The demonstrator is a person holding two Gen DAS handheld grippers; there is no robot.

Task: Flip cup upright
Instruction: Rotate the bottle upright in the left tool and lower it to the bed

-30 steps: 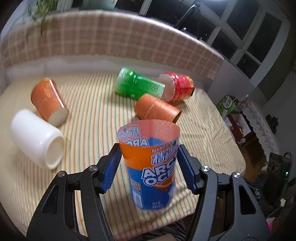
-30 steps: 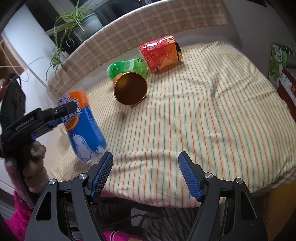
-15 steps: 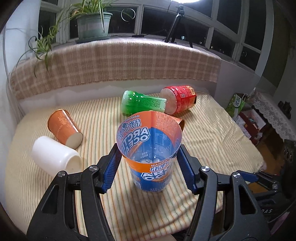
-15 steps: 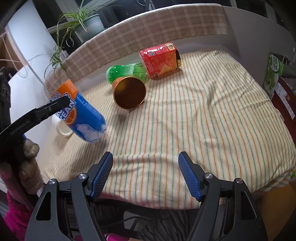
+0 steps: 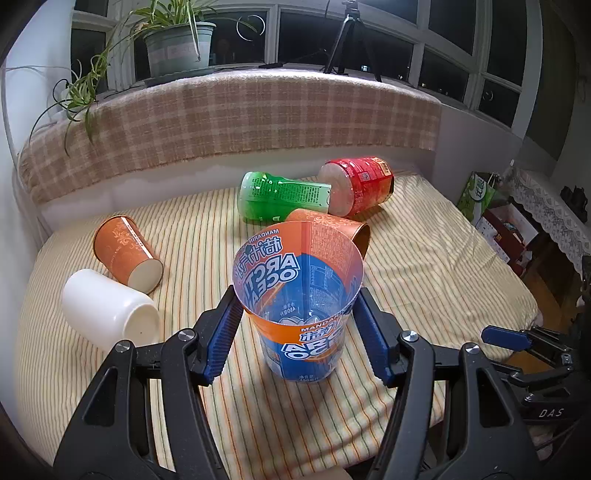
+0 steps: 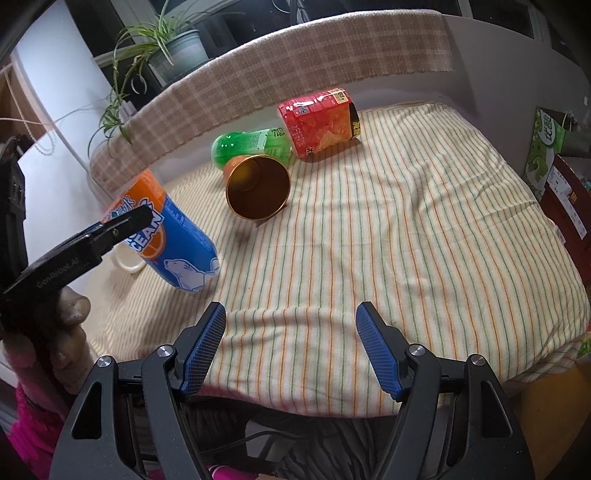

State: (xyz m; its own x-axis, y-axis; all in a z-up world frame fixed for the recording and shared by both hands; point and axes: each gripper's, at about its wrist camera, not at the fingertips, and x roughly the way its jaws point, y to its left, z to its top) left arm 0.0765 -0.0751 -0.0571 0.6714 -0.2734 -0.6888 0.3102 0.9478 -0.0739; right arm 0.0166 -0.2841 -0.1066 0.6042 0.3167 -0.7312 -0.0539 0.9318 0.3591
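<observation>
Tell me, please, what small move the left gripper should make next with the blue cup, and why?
Probably open the left gripper and back away. The blue cup stands mouth up, its base seemingly on the striped cloth, though the right wrist view shows it leaning slightly. The fingers flank its rim.

Indoor light falls from above, bright on the striped bed [image 5: 424,280]; the windows [image 5: 303,33] are black. Short soft shadows sit under the cups. The green bottle [image 5: 280,194] shows small glints. Both views are sharp at centre, with strong fisheye bending and dark vignetted corners.
</observation>
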